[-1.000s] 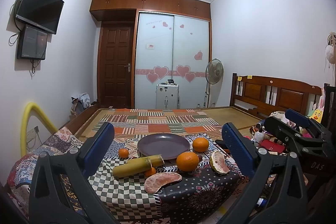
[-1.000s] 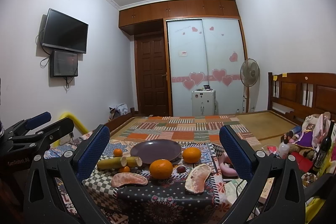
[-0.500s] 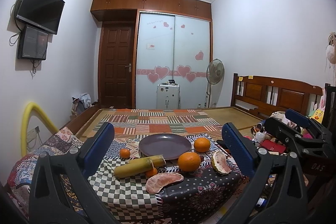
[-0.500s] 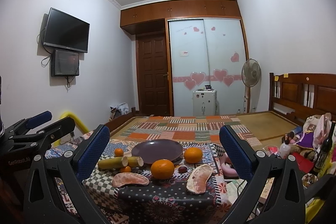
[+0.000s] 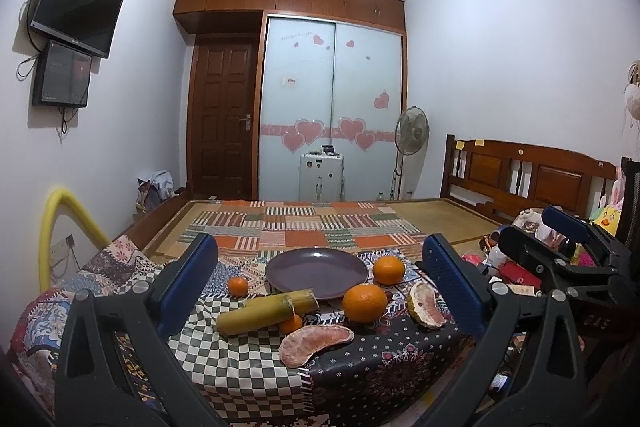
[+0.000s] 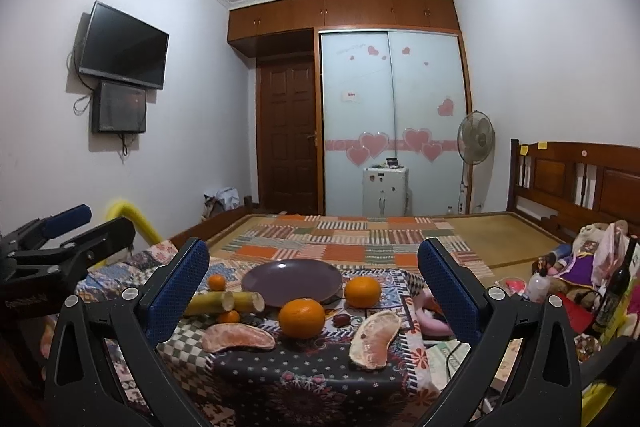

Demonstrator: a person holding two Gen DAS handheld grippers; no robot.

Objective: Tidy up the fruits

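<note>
A purple plate [image 5: 316, 271] [image 6: 292, 282] sits empty on a small cloth-covered table [image 5: 248, 359]. Around it lie two large oranges [image 5: 365, 302] [image 5: 389, 269], two small tangerines [image 5: 238, 285] [image 5: 291, 323], a yellow-green sugarcane piece [image 5: 266, 310] and two peeled pomelo segments [image 5: 316, 343] [image 5: 426, 309]. In the right wrist view the near orange [image 6: 301, 317], far orange [image 6: 362, 291] and the segments [image 6: 237, 337] [image 6: 375, 339] show too. My left gripper [image 5: 320, 291] is open and empty, short of the table. My right gripper [image 6: 312, 291] is open and empty, also short of it.
A bed with a patchwork mat [image 5: 312, 223] lies behind the table. A wooden headboard [image 5: 528, 179], toys and bottles [image 6: 612, 287] crowd the right. A yellow foam tube [image 5: 60, 223] stands left. A small dark fruit [image 6: 340, 319] lies beside the near orange.
Both views have shifted very slightly; the table scene sits a touch lower and nearer. No fruit has moved and both grippers stay open.
</note>
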